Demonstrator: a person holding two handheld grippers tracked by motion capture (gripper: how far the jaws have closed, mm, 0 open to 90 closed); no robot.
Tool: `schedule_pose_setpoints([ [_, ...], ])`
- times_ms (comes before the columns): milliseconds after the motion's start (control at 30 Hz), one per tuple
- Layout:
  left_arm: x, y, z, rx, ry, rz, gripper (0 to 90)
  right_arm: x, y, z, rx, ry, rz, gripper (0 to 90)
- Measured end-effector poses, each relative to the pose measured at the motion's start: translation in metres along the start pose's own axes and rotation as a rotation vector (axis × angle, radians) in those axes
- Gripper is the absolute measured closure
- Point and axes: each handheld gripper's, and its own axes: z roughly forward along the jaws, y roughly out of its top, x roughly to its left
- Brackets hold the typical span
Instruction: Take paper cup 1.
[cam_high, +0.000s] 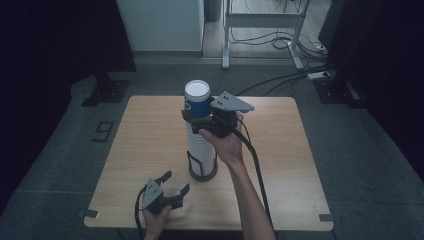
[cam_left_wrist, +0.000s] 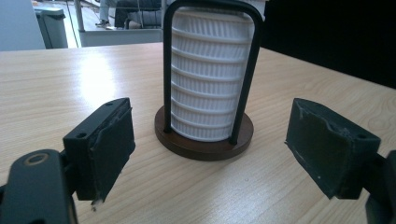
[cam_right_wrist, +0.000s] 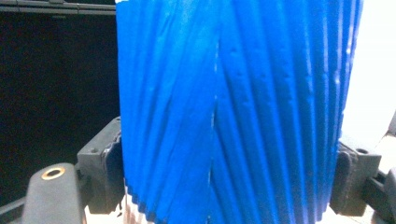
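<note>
**Top cup gripped at the stack, lift not yet made**

I have my right gripper closed on the blue paper cup that crowns the stack of white cups in the wire cup holder, which stands near the middle of the wooden table. As I judge it, the grasp is made; pulling the cup free of the stack and setting it down is what remains. My left gripper waits in front of the holder, just short of its base, jaws wide apart and holding nothing.

The right gripper view brings the proof: both pads press the blue cup's ribbed wall. The left gripper view shows the holder's brown base and black wire loop around the ribbed white cups. The high view alone gives the blue cup's white rim and how far it stands proud of the stack.
</note>
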Motion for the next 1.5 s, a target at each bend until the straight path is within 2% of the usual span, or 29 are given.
schedule_pose_setpoints([
  [600, 0.0, 0.0, 0.0, -0.002, 0.001, -0.002, 15.0, 0.0, 0.019, -0.007, -0.076, -0.012, 0.023, 19.2],
  [900, -0.001, 0.0, 0.0, -0.002, 0.0, 0.004, 15.0, 0.003, 0.032, -0.009, -0.109, -0.021, -0.008, 19.6],
  [1333, 0.0, 0.0, 0.0, 0.002, -0.005, 0.001, 15.0, 0.004, 0.047, -0.016, -0.175, -0.039, -0.026, 20.4],
  [1500, -0.001, 0.0, 0.0, 0.003, -0.004, 0.006, 15.0, 0.006, 0.055, -0.023, -0.226, -0.044, -0.04, 20.7],
])
